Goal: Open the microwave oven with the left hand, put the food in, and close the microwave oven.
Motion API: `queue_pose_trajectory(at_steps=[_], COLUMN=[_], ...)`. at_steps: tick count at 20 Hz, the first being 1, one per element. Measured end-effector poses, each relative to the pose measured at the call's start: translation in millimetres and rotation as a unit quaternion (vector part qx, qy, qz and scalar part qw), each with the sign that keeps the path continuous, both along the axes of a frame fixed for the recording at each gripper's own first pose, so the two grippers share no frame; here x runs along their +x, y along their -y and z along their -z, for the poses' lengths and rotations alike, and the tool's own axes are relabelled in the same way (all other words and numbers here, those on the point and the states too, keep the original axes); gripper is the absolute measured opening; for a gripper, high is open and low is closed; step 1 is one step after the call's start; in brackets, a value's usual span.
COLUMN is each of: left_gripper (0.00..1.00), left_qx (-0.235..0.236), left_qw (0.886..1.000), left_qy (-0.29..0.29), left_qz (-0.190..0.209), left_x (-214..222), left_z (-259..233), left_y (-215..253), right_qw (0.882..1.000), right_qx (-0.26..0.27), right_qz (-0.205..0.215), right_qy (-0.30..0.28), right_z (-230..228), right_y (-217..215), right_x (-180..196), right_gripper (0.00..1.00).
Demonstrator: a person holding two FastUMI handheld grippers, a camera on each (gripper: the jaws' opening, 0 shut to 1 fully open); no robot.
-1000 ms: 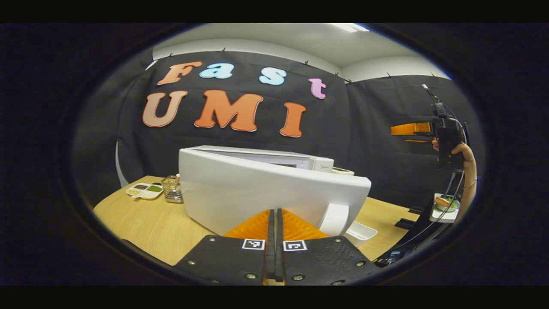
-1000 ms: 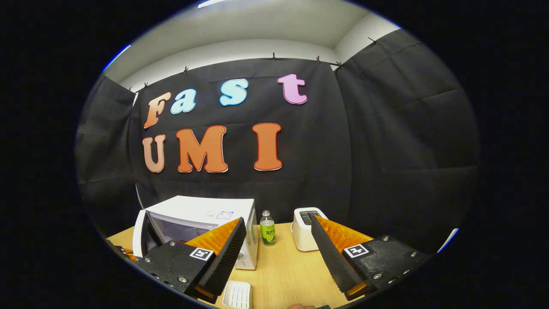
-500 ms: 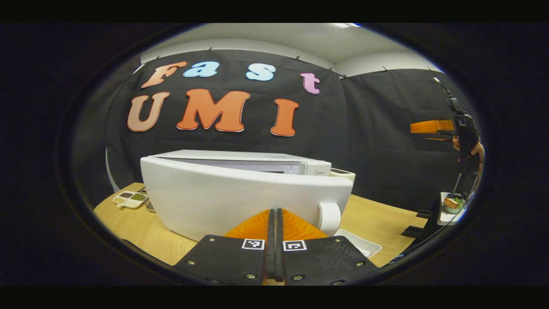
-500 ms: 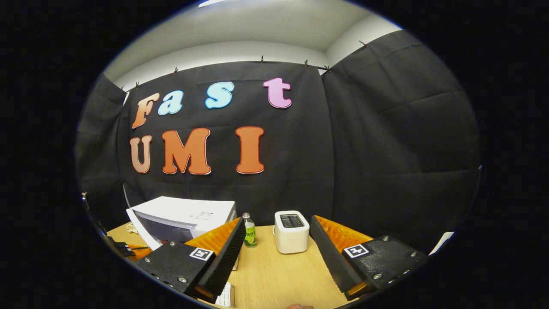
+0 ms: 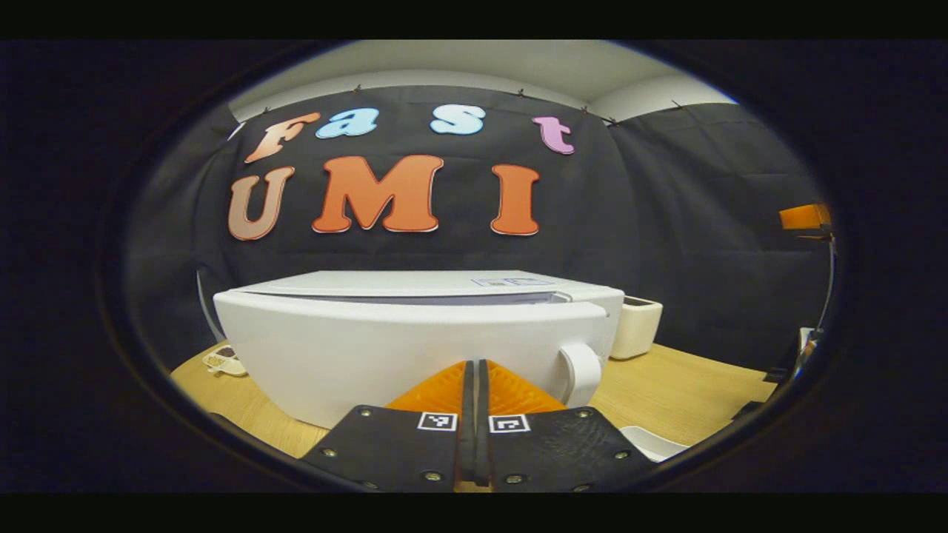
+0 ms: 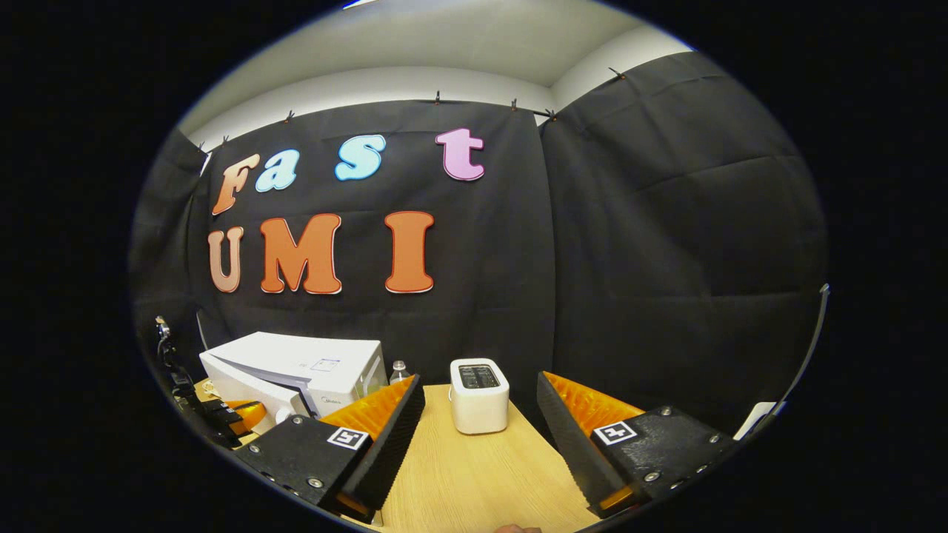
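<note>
In the left gripper view the left gripper (image 5: 474,385) is seen with its fingers pressed together on nothing, just before the microwave oven's (image 5: 415,333) white door (image 5: 392,355) — the door stands almost closed. In the right gripper view the right gripper (image 6: 478,422) is held wide open over the wooden table (image 6: 474,481), and behind it a white toaster (image 6: 479,395) is placed.

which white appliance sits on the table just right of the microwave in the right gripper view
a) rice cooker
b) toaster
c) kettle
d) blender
b) a small white toaster with a dark slotted top stands on the wooden table, just right of the microwave.
</note>
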State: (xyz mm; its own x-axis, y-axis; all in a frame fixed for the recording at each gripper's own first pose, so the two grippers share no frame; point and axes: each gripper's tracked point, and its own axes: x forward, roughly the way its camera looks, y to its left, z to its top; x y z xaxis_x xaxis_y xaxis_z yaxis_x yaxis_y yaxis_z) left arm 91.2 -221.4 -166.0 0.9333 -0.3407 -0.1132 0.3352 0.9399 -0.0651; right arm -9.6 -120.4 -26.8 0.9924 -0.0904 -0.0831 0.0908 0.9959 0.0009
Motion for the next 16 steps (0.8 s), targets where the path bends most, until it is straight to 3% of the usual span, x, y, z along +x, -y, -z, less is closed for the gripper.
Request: queue_pose_trajectory(at_steps=[6,7,8,16], left_gripper=[0.0,0.05,0.0,0.01], left_qx=[0.026,0.037,0.041,0.007], left_qw=[0.999,0.999,0.999,0.999], left_qy=[0.004,0.013,-0.005,-0.029], left_qz=[-0.025,-0.028,-0.029,-0.014], left_x=[26,33,35,22], left_z=[5,2,11,-9], left_y=[3,6,7,-7], right_qw=[1.0,1.0,1.0,1.0], right_qx=[-0.004,-0.003,-0.004,0.004], right_qz=[0.003,0.004,0.004,-0.003], right_qy=[-0.006,-0.009,-0.012,-0.019], right_z=[6,8,11,10], right_y=[3,4,4,-9], right_x=[9,11,13,16], right_gripper=[0.95,0.95,0.95,0.95])
